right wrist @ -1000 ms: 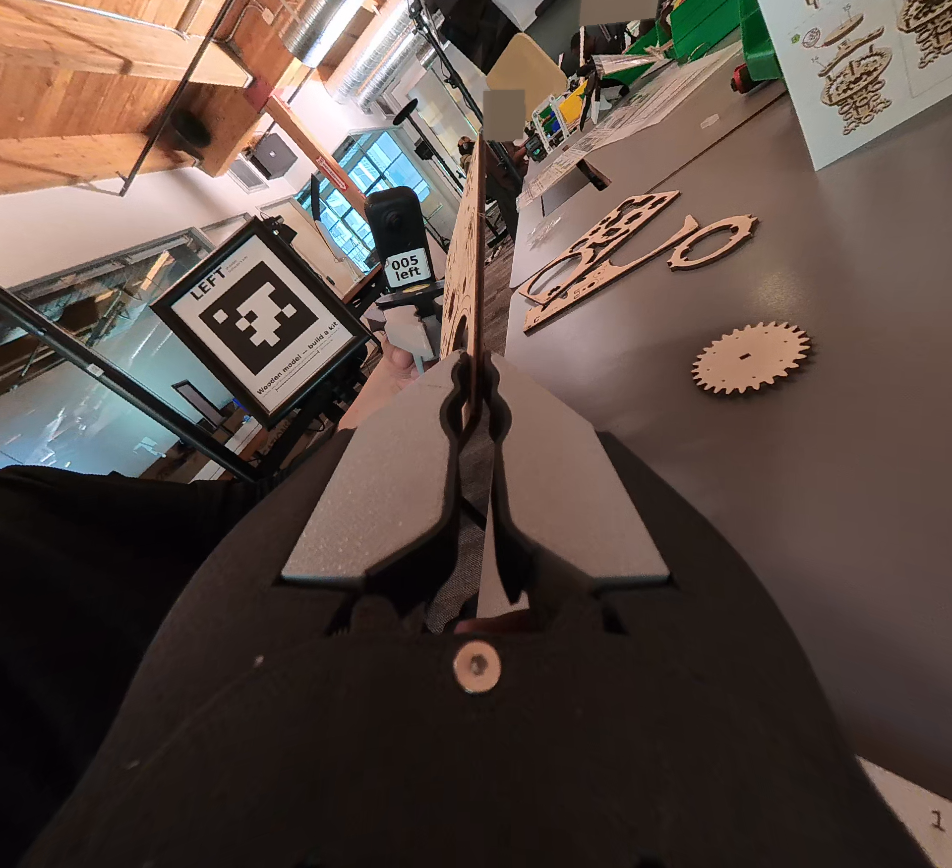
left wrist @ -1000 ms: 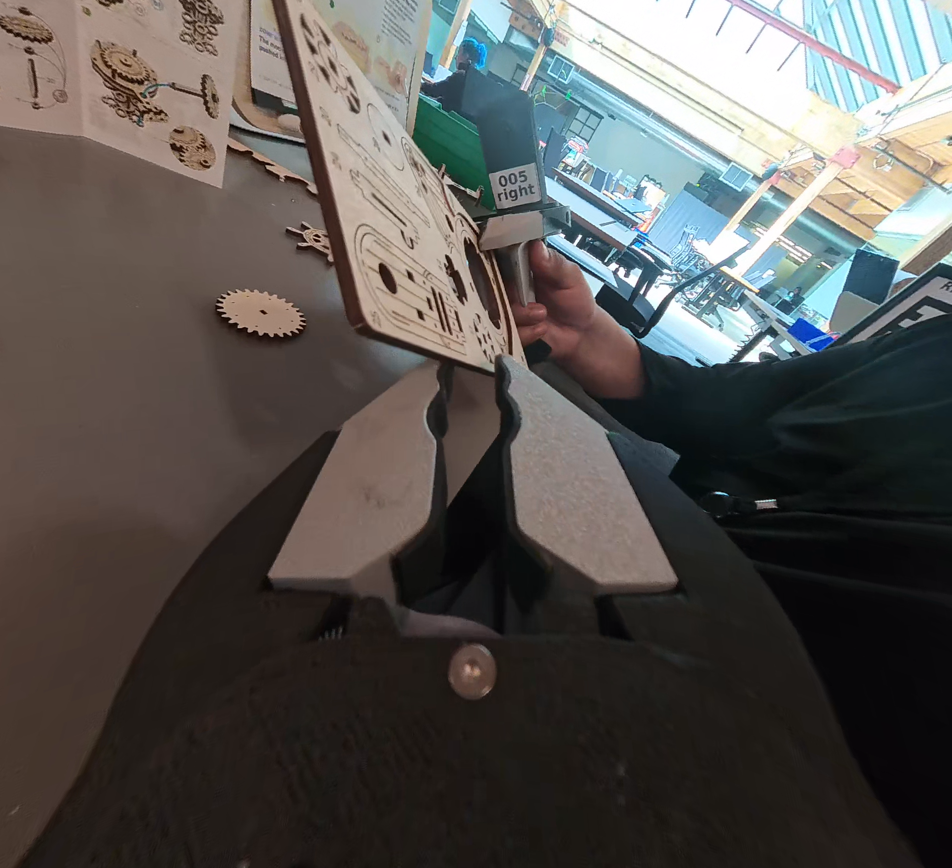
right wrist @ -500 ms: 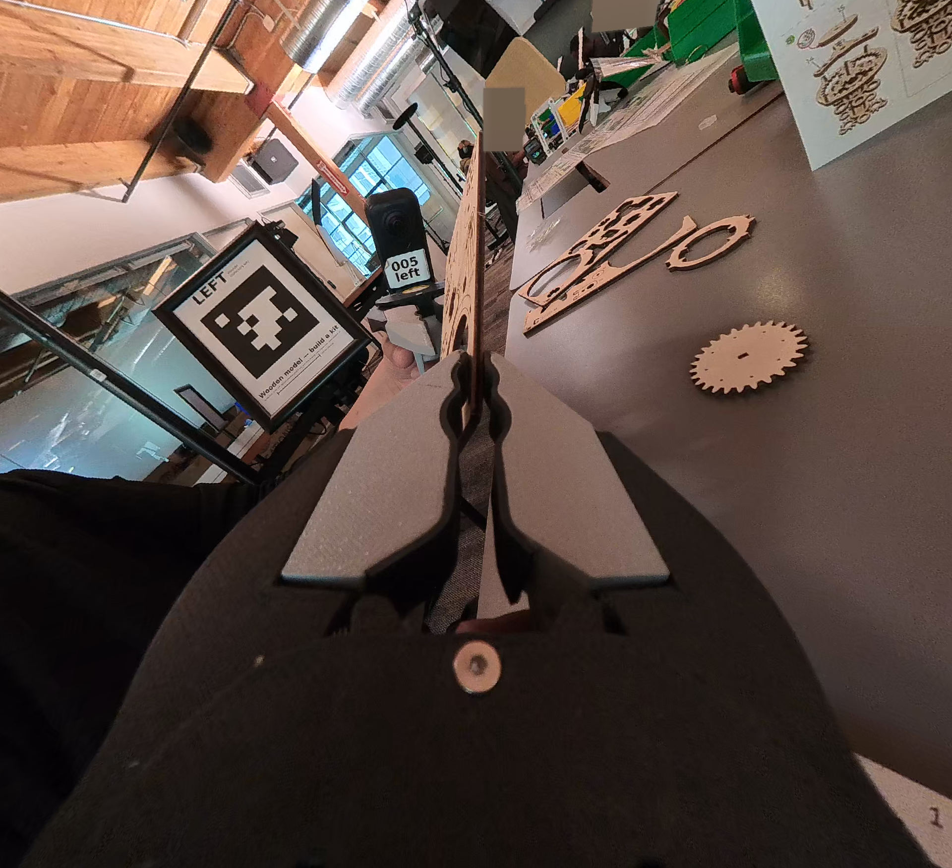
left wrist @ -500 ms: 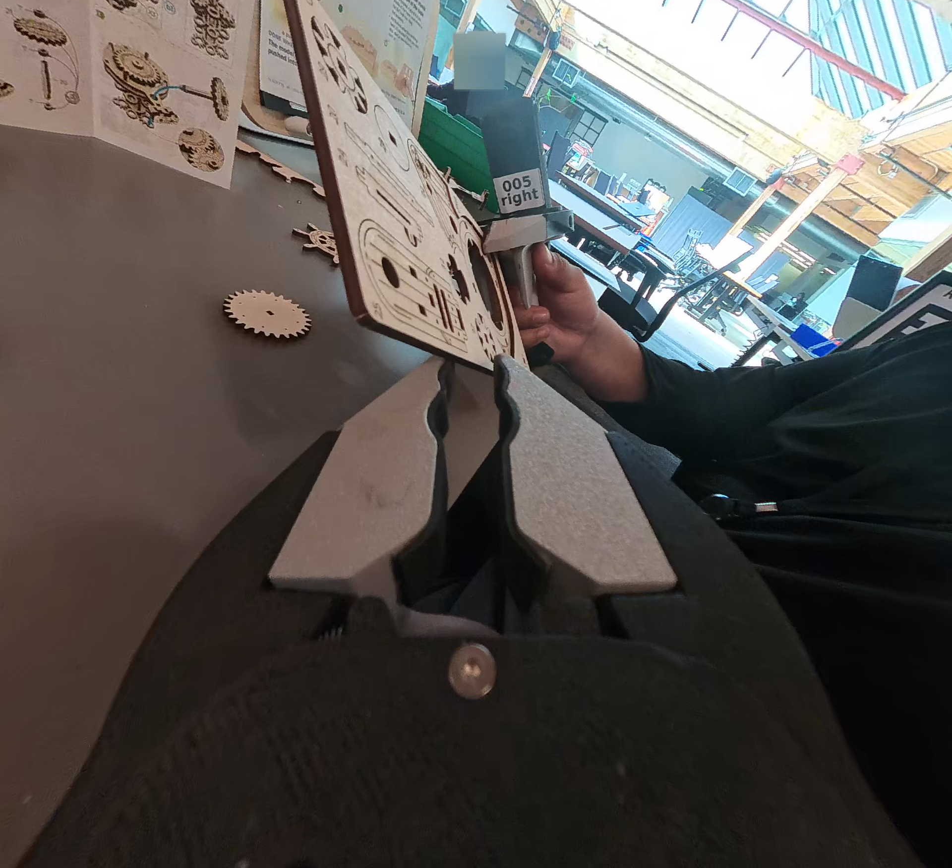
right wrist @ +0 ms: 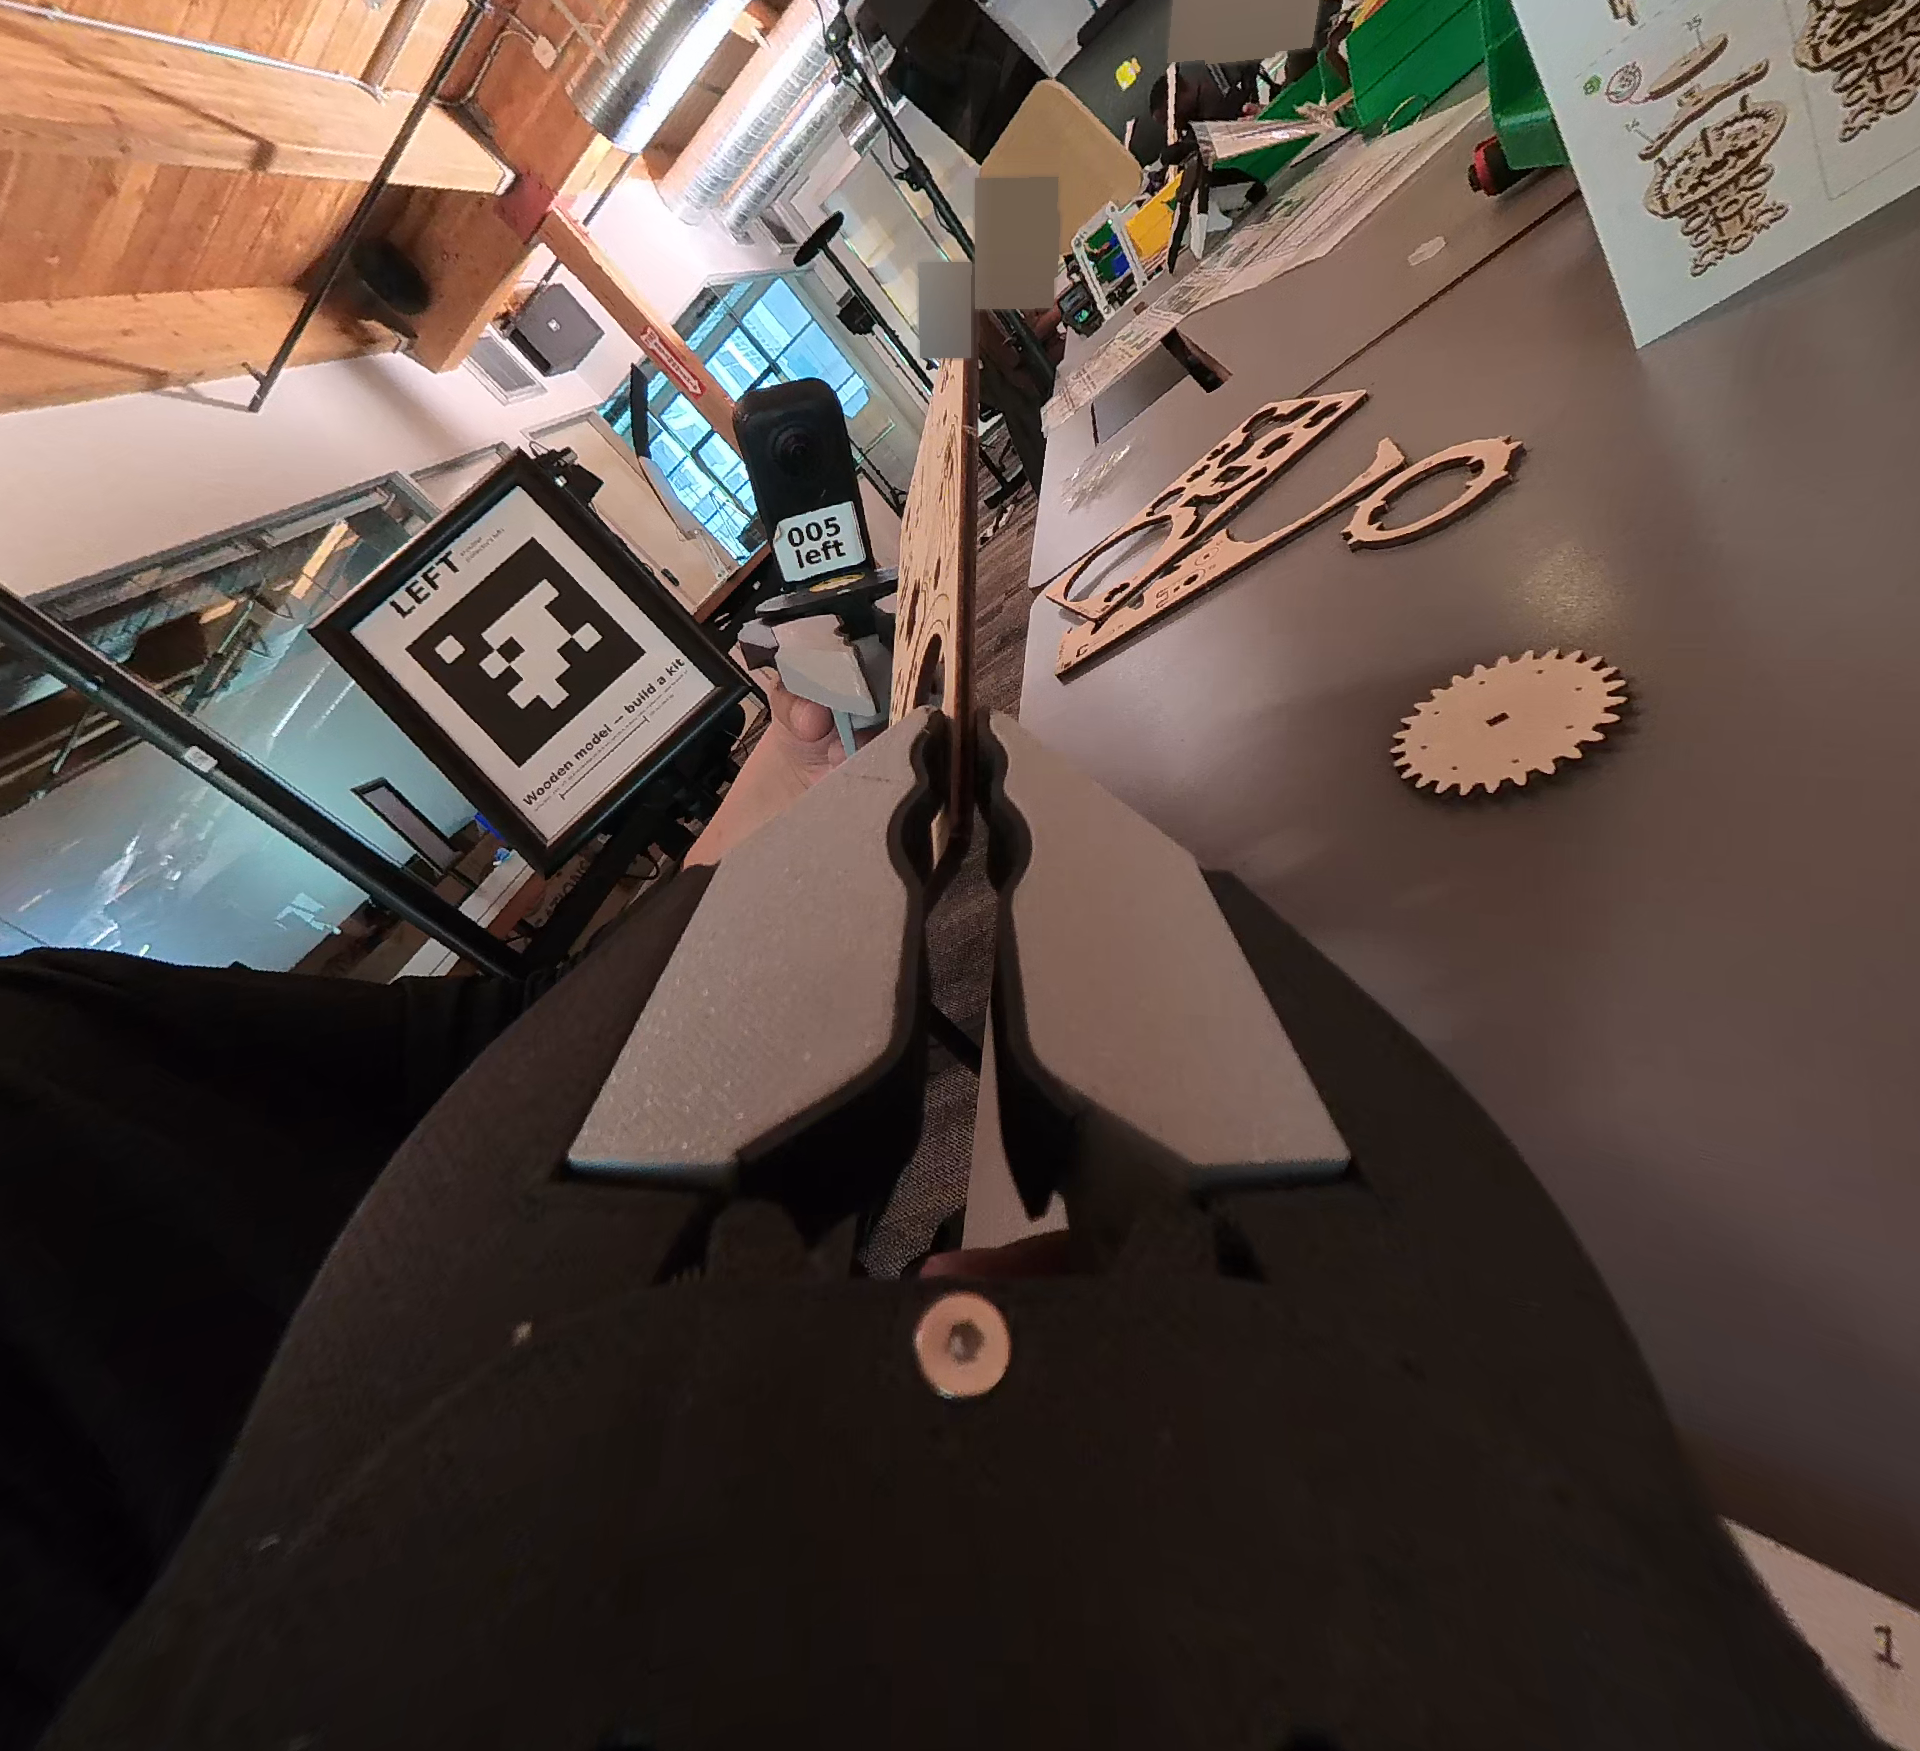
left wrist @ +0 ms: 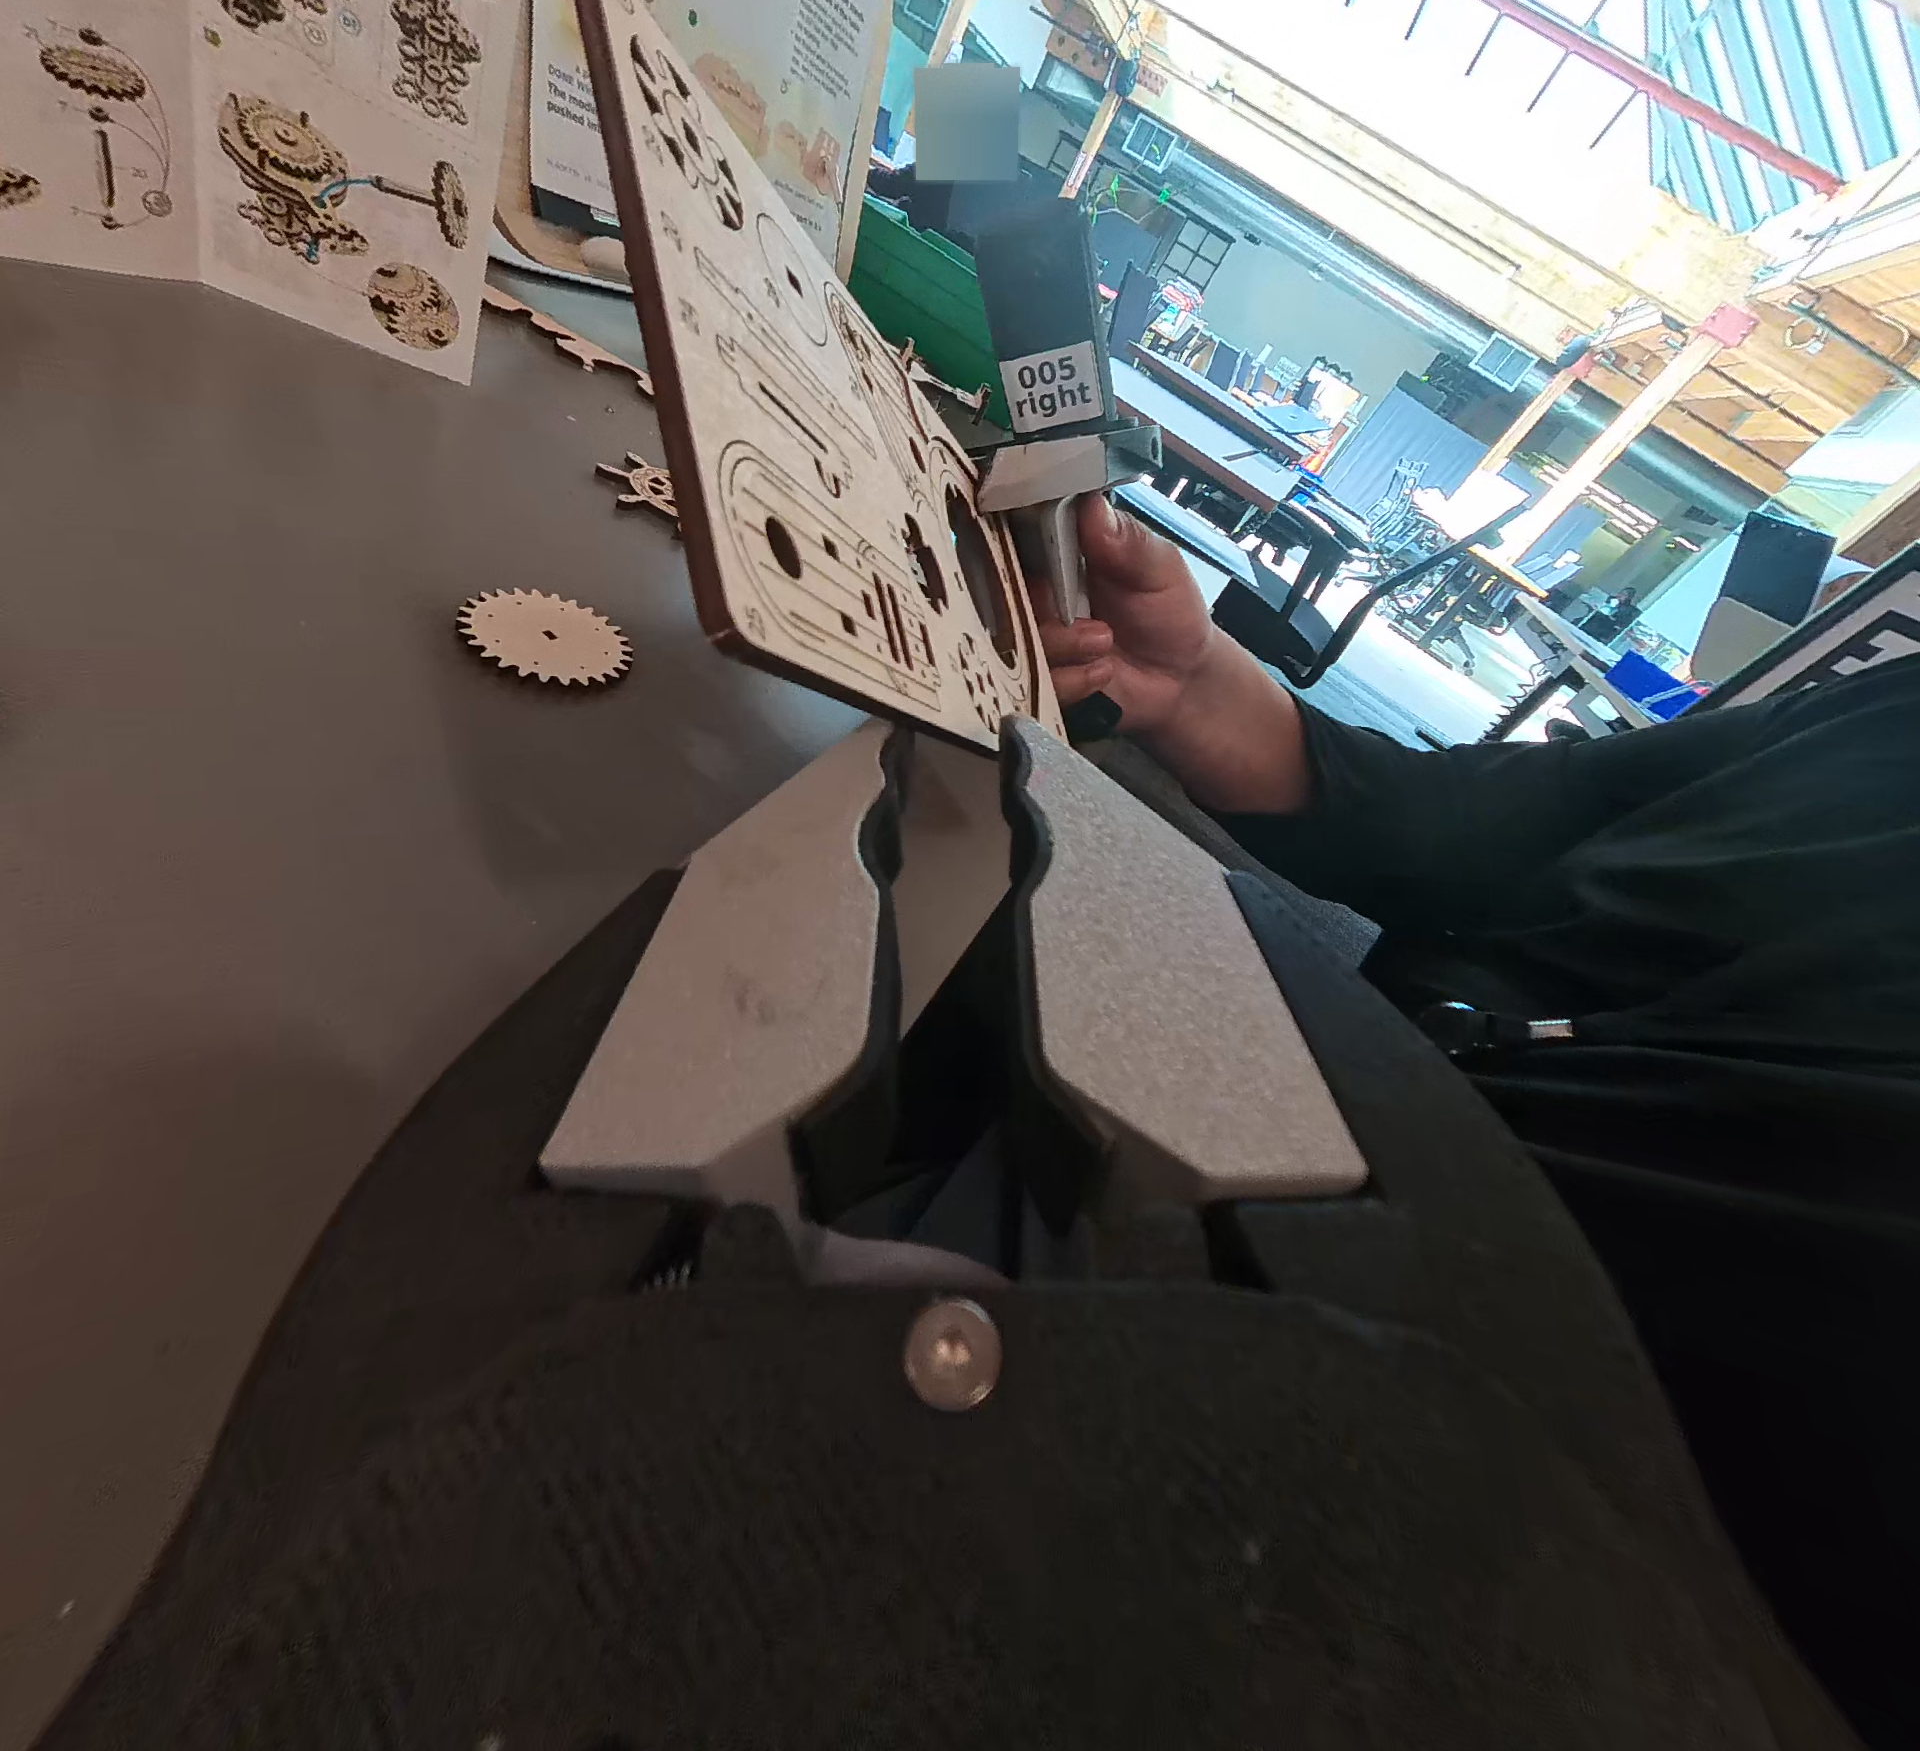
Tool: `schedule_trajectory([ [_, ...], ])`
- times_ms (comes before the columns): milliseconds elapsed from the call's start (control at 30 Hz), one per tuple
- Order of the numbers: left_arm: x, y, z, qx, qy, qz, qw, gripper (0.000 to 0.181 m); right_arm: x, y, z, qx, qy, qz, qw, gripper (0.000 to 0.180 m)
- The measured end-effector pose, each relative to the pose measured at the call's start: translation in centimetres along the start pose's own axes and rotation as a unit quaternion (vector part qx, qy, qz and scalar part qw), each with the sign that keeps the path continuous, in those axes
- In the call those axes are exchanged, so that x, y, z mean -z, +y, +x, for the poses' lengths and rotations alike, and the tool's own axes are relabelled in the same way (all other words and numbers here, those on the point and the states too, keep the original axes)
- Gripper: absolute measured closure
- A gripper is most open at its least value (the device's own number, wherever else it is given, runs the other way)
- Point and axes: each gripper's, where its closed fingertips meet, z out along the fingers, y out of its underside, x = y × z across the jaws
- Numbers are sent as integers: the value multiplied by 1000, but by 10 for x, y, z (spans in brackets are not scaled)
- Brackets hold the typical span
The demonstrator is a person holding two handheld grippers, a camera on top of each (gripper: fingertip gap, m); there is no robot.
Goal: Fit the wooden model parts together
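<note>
The wooden parts sheet [left wrist: 800, 454] is held on edge above the grey table [left wrist: 260, 818]; it is clamped edge-on by the right gripper [right wrist: 961, 766]; its lower corner is met by the narrowly parted left gripper [left wrist: 951, 745], though a grip there cannot be told; a loose gear [right wrist: 1507, 725] lies near, to the sheet's table side.

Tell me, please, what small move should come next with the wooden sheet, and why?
Probably ease the left gripper forward to straddle the near edge of the wooden sheet: the right gripper clamps it off the table, while the left fingers stand apart just short of it.
</note>
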Motion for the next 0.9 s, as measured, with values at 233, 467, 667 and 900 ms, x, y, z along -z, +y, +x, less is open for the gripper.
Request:
schedule_trajectory([
  [233, 1, -1, -1, 2, -1, 3, 1000, 167, 1, -1, 0, 1, 0, 3, 1000, 179],
  [467, 2, -7, -3, 7, -6, 20, 1000, 169, 0, -1, 0, 2, 2, 3, 1000, 178],
  [667, 6, -20, -8, 36, -3, 59, 998, 179, -3, 9, -1, -2, 15, -32, 999, 174],
  [900, 21, -15, -20, 54, -40, 17, 998, 179, 80, -68, -68, 93, 80, 21, 992, 140],
])
